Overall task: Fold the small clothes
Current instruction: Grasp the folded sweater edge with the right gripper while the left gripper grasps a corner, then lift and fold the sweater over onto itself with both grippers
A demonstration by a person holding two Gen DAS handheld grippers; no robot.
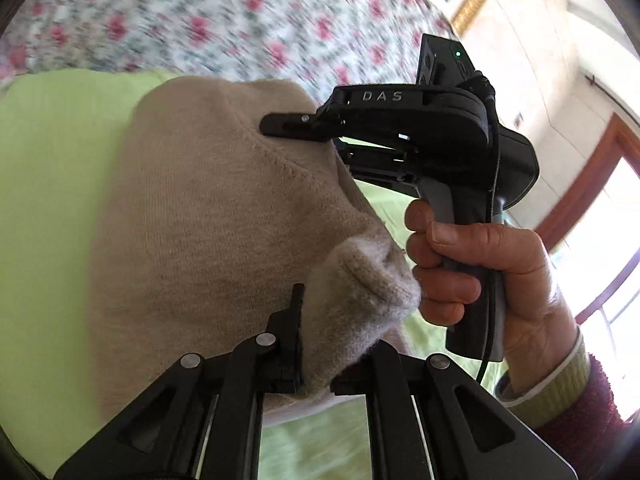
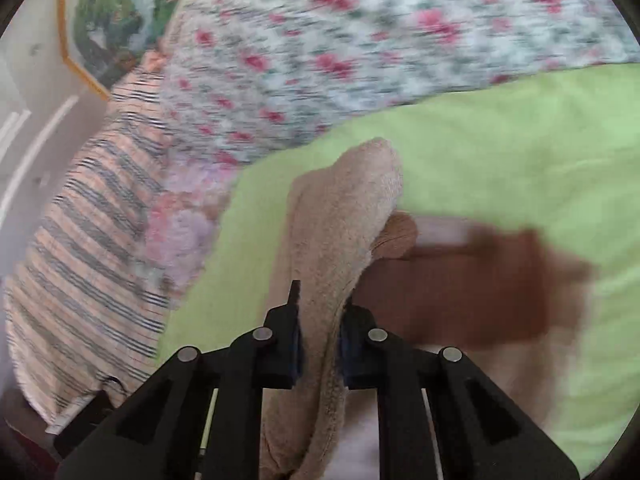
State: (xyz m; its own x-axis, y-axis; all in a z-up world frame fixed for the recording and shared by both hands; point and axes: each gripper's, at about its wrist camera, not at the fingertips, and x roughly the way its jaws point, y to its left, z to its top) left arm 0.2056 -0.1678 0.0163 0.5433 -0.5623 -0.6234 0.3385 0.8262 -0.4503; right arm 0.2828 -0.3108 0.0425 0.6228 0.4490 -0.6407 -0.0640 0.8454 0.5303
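A beige knit garment [image 1: 208, 208] is lifted above a light green sheet [image 1: 52, 160]. In the left wrist view, my left gripper [image 1: 320, 320] is shut on a bunched corner of it at the bottom. A hand [image 1: 472, 264] holds my right gripper [image 1: 280, 126], whose fingers pinch the garment's upper edge near a seam. Seen from the right wrist, the right gripper [image 2: 320, 320] is shut on a fuzzy beige fold [image 2: 344, 216] that runs up between its fingers. A brown garment [image 2: 480, 288], blurred, lies flat on the green sheet [image 2: 520, 152] just right of it.
A floral quilt [image 1: 200, 20] covers the bed beyond the green sheet and also shows as the quilt [image 2: 320, 60] in the right wrist view. A striped cloth [image 2: 88, 240] lies at the left. A framed picture [image 2: 108, 20] hangs on the wall. A window [image 1: 608, 216] is at the right.
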